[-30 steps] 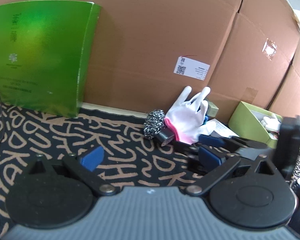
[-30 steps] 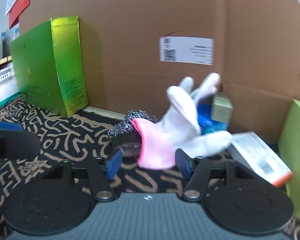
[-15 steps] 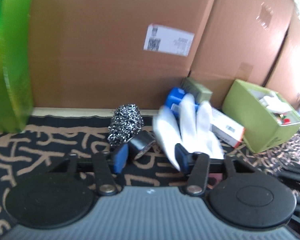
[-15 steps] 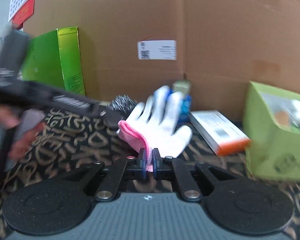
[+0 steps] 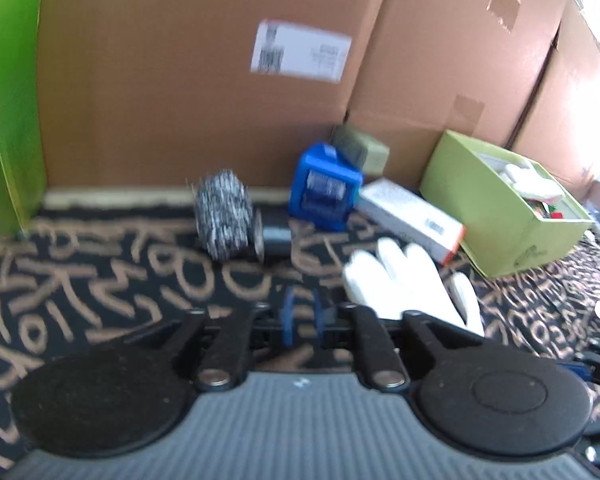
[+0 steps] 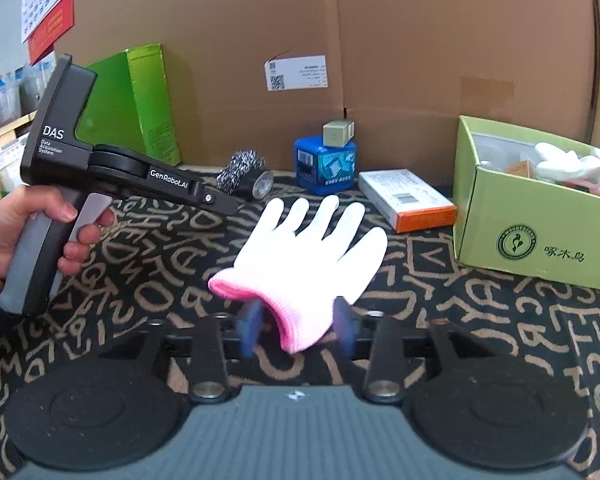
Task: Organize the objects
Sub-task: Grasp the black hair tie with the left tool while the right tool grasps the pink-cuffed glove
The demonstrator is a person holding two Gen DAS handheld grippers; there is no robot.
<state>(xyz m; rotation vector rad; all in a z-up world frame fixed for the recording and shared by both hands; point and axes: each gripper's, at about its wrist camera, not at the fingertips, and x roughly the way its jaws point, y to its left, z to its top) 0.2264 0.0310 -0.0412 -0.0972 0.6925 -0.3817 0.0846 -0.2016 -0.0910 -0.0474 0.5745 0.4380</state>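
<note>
Task progress: early; several items loose on the patterned mat (image 6: 148, 264), some already in the green box (image 6: 540, 220).
Glove (image 6: 308, 248): white with pink cuff, flat on the mat, palm spread, just left of the green box.
Right gripper (image 6: 298, 328): jaws just been opening, now parted; pink cuff between them, pads not pressing it.
Left gripper (image 5: 301, 316): jaws just been closing, narrow gap left, nothing between them.
Left hand (image 6: 40, 224): grips the left gripper's handle.
Still loose: steel scourer (image 6: 240, 174), tape roll (image 6: 260, 186), blue carton (image 6: 326, 168), small olive box (image 6: 338, 133) on top of it, orange-edged flat box (image 6: 408, 200).
Remaining: judged, glove and loose items go into the green box.
</note>
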